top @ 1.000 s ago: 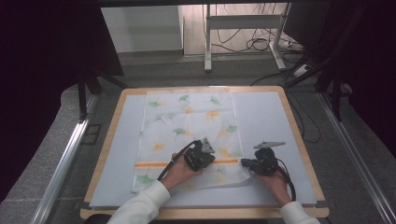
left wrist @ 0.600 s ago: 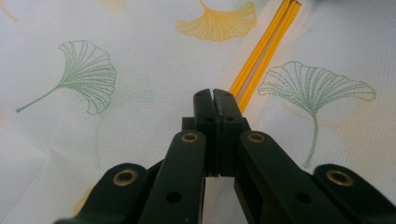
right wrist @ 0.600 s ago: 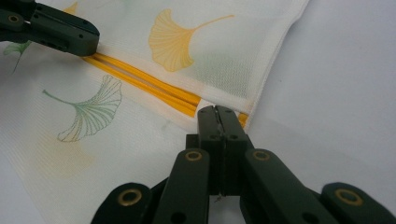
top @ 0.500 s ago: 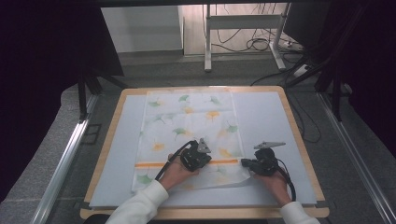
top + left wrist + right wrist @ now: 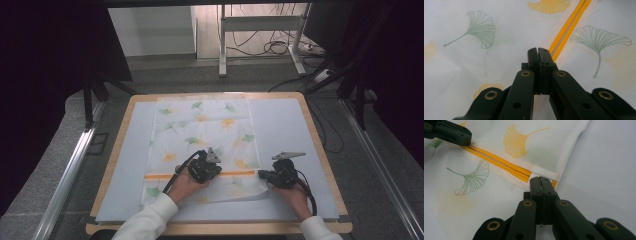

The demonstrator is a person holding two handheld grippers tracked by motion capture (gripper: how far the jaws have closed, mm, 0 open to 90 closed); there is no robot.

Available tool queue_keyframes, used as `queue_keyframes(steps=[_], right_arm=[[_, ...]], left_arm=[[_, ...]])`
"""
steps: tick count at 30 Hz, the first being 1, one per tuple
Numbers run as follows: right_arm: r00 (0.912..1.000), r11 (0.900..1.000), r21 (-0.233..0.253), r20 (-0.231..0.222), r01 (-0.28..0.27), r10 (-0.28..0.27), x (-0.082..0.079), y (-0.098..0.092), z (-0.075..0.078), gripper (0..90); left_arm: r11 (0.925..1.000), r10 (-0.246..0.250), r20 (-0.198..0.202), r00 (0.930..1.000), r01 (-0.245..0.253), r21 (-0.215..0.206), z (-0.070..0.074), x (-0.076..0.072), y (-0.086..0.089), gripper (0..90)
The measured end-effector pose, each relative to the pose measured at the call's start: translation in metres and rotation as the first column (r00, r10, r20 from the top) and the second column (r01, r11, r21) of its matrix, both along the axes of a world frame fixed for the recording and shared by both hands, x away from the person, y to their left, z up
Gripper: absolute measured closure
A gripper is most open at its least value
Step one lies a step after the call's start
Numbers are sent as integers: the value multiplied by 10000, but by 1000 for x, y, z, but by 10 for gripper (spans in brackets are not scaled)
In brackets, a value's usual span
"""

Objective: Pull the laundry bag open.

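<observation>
A white cloth [image 5: 205, 130] printed with green and yellow ginkgo leaves lies flat on the mat, with an orange double stripe [image 5: 240, 173] across its near part. My left gripper [image 5: 217, 172] is shut, its tips [image 5: 538, 51] down on the cloth right beside the stripe [image 5: 569, 25]. My right gripper [image 5: 262, 175] is shut too, its tips [image 5: 540, 180] over the cloth's right edge [image 5: 571, 145] where the stripe [image 5: 499, 161] ends. No fold of cloth shows between either pair of jaws. The left gripper [image 5: 449, 132] also appears far off in the right gripper view.
The cloth rests on a pale grey mat [image 5: 285, 125] that covers a wooden-rimmed table [image 5: 320, 150]. Bare mat lies to the left and right of the cloth. A metal stand [image 5: 260, 30] and cables are on the floor beyond the table.
</observation>
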State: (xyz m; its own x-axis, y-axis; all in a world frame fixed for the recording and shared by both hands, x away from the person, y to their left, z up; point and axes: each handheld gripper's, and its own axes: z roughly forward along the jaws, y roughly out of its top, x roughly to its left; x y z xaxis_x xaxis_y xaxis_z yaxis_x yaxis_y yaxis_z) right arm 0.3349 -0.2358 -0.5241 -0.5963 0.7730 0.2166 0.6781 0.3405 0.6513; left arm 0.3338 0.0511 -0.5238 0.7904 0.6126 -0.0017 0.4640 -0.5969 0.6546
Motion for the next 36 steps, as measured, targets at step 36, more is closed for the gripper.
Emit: queue_keyframes(steps=[36], right_arm=[[10000, 10000, 44, -22, -7, 7, 0, -1, 0, 897]], left_arm=[[9971, 761, -222, 9969, -759, 66, -1, -9, 38, 900]])
